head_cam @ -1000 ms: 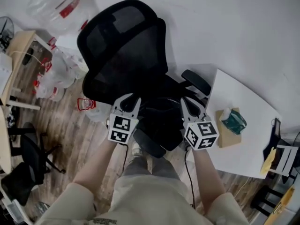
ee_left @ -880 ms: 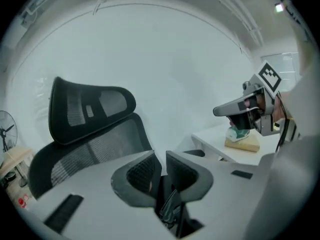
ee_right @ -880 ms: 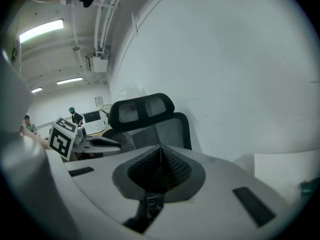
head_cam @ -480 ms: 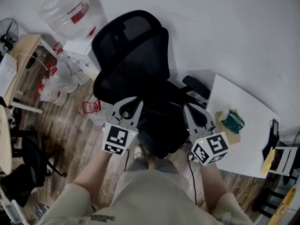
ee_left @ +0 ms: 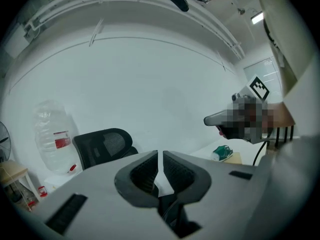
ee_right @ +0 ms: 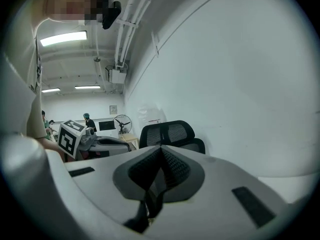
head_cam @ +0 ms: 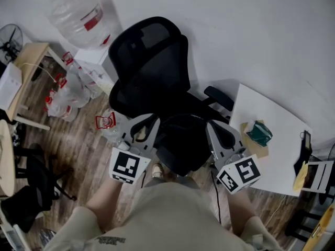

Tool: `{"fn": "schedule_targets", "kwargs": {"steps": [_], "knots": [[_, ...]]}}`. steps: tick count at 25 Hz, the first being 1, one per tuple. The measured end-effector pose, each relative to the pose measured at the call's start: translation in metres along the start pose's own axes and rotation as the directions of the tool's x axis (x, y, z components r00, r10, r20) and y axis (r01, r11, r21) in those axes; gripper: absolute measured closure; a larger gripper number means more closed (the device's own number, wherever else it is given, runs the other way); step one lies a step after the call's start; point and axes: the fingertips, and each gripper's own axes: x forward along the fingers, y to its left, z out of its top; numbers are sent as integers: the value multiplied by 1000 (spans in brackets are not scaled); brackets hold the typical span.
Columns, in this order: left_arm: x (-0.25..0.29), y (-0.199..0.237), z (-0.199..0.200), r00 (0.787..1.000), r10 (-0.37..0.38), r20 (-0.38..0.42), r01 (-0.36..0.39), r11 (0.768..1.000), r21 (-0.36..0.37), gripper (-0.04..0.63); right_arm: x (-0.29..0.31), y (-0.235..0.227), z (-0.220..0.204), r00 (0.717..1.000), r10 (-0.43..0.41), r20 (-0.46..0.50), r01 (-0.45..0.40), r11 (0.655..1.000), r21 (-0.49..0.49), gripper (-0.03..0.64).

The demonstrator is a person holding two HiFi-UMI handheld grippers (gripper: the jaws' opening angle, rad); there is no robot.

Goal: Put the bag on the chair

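A black mesh office chair stands against the white wall, also seen in the left gripper view and the right gripper view. A black bag hangs between my two grippers, above the chair's seat, which it mostly hides. My left gripper holds the bag's left side. Its jaws have just been closing, and a black strap sits pinched low between them. My right gripper holds the right side, with its jaws shut on a black strap.
A white table at the right carries a green object on a brown box. A large water bottle, plastic bags, a wooden desk and another dark chair stand at the left.
Both grippers have risen towards the camera with the bag between them. The bag has come up over the seat. The left gripper's jaws have drawn closer together.
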Motion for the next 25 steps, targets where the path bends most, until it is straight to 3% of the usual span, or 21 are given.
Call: {"fn": "schedule_targets", "kwargs": {"steps": [5,17,25], "knots": [[-21,-8,12,999,0,39,0,1000,-1,551,-15,12,2,1000,11,-5,-11,1000,-6,595],[-35,-9,11,999,12,46,-10,999,-40,561,-21,34,3,999,39,-21,-39,999,-17,595],[-33,1,12,999,28,38,-28,1000,-9,561,-13,30,2,999,39,-23,-39,999,-16,595]]}}
